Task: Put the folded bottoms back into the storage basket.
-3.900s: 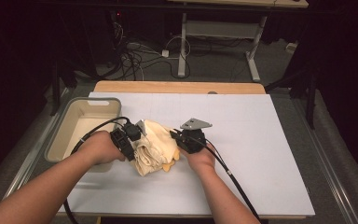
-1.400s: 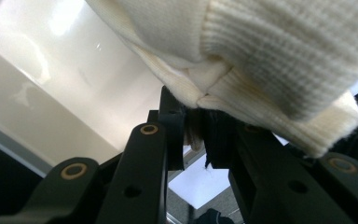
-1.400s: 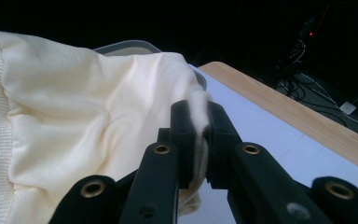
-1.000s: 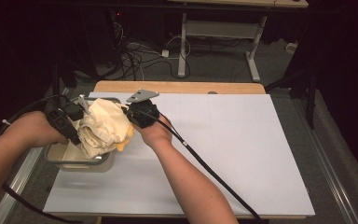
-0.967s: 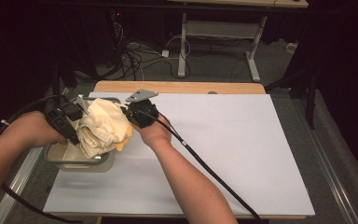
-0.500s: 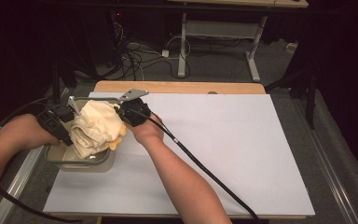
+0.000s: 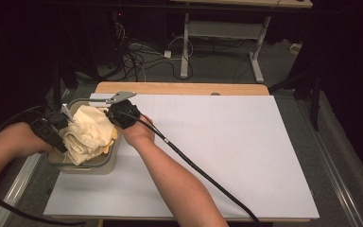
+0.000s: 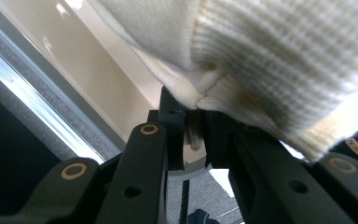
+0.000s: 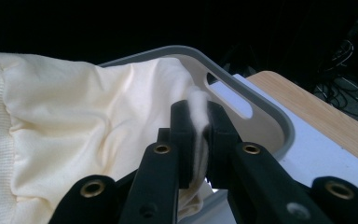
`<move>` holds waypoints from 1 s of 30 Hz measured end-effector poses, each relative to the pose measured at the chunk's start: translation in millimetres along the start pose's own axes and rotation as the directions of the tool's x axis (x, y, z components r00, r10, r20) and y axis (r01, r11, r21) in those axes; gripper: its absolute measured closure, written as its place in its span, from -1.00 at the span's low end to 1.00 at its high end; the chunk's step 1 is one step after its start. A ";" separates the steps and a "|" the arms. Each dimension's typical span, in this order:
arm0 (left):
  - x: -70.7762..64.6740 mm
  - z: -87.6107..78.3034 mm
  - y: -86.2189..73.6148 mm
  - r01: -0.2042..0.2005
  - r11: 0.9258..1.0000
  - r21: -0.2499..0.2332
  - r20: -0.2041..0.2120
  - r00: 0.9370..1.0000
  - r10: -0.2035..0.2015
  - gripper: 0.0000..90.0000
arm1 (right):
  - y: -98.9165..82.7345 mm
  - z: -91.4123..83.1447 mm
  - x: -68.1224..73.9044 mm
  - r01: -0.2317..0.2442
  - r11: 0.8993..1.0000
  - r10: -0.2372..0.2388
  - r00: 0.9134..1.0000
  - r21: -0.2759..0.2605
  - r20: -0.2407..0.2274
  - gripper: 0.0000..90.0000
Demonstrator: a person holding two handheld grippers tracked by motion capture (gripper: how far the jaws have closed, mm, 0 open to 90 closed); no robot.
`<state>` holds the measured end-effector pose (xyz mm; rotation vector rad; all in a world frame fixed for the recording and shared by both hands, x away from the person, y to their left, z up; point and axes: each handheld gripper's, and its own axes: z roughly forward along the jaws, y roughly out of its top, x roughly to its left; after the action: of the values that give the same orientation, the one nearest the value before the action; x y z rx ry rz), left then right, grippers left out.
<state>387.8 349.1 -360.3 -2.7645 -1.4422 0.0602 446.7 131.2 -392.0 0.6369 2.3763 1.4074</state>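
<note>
Cream garment, folded into a bundle, hangs between your two grippers right over the grey bin at the table's near-left corner, its lower folds already down inside the rim. Your left gripper is clamped on the ribbed knit edge of the bundle; in the left gripper view that edge is pinched between the black jaws with the bin's pale inner wall just behind. Your right gripper is clenched on a thin fold of the smooth fabric, which the right gripper view shows squeezed between its jaws, with the bin's far wall and handle slot close beyond.

You appear to be at the placing step: the bundle is over the bin but not yet resting on its floor. What the next move likely calls for is lowering both hands together so the folds stay stacked, then letting go on both sides only once the weight sits in the bin. Watch the side nearest your right hand, where fabric overhangs the rim and may spill out.
</note>
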 end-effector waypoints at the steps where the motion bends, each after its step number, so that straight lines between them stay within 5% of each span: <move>1: 1.0 1.5 -1.4 0.000 1.000 0.003 0.001 1.000 0.000 0.73 | -0.1 2.1 1.5 0.000 1.000 0.000 1.000 0.002 -0.002 0.90; 11: 9.2 11.3 -10.7 0.021 1.000 -0.005 0.012 1.000 -0.021 0.74 | -2.0 19.2 7.5 0.011 0.999 -0.010 1.000 0.033 -0.017 0.91; 20: 8.4 20.9 -0.1 0.037 0.999 -0.028 -0.008 0.999 -0.037 0.74 | -7.9 35.4 -5.2 -0.002 0.998 0.002 1.000 0.065 -0.005 0.90; 28: 13.2 9.7 -2.8 0.103 0.988 -0.112 -0.031 0.994 -0.107 0.74 | 5.2 47.0 -13.4 -0.005 0.999 0.005 1.000 0.054 0.002 0.89; 30: 13.4 11.2 -3.6 0.121 0.985 -0.120 -0.056 0.990 -0.129 0.66 | 7.1 51.9 -16.0 -0.013 0.998 0.012 1.000 0.056 0.016 0.69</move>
<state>392.0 362.2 -371.7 -2.7284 -1.6496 -0.1171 486.4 164.6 -409.6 0.6760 2.4112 1.3394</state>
